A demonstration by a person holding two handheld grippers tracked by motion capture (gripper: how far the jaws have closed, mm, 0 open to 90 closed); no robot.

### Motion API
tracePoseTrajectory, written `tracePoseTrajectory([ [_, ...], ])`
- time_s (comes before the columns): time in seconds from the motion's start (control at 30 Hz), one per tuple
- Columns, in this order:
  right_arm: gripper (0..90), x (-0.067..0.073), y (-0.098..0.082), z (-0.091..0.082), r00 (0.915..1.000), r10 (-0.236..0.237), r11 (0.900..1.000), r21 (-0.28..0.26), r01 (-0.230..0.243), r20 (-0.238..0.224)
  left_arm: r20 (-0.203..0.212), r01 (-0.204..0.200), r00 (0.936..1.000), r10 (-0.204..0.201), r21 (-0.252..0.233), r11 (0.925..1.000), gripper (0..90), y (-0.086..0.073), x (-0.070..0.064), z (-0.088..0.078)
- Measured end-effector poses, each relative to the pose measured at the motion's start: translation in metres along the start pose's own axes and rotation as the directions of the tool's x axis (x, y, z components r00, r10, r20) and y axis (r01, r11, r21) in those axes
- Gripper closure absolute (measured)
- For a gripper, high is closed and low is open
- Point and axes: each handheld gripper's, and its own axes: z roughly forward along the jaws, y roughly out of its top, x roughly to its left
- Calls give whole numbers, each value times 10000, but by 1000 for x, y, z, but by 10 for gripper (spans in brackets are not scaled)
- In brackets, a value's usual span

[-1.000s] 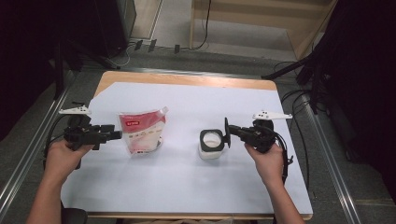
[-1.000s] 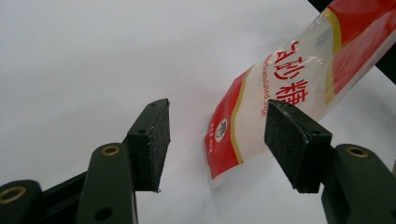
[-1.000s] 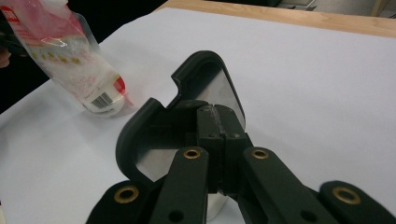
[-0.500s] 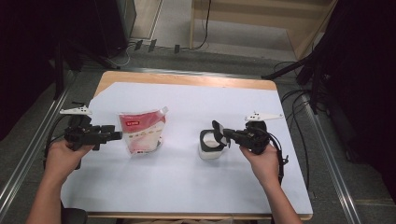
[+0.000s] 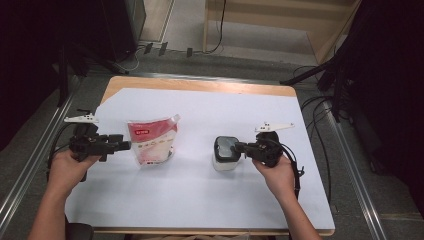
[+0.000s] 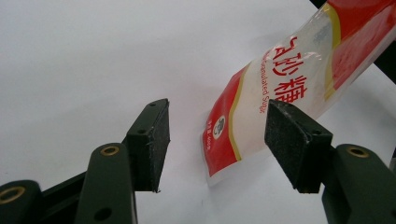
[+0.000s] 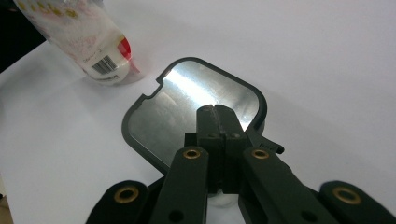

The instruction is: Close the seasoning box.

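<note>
A: Why does the left tool (image 5: pixel 124 145) sit beside the sugar pouch (image 5: pixel 152 141)?
B: Its jaws are spread wide, released, lined up just short of the pouch's edge on the white desk (image 5: pixel 200 200), likely readying a grip.
A: And the right tool (image 5: pixel 239 147)?
B: Clenched over the container's lid (image 5: pixel 226 147), probably to press or lift it.
A: What do the gripper views add?
B: The left shows the pouch's red lettering; the right shows the lid's shiny metal face and the pouch's barcode.

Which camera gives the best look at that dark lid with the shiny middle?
The right gripper view: the lid sits close, rim and shiny face clear, right tongs over it. The high view shows the lid small.
</note>
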Motion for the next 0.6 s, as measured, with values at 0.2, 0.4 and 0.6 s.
tracePoseTrajectory([
  [0.2, 866, 0, 1, -1, 10000, -54, 10000, -41, 54, -3, 17, -40, 10000, 40, 85, 10000, 414, -1, 0, 0],
  [0.4, 806, -6, 0, -6, 9999, 41, 9999, -118, -39, 151, 4, -11, 10000, 11, -11, 10000, 413, -1, 0, 0],
  [0.6, 734, -16, -2, -15, 9995, 196, 9993, -337, -187, 258, 9, -124, 9999, 124, 90, 9999, 413, -1, -1, 2],
])
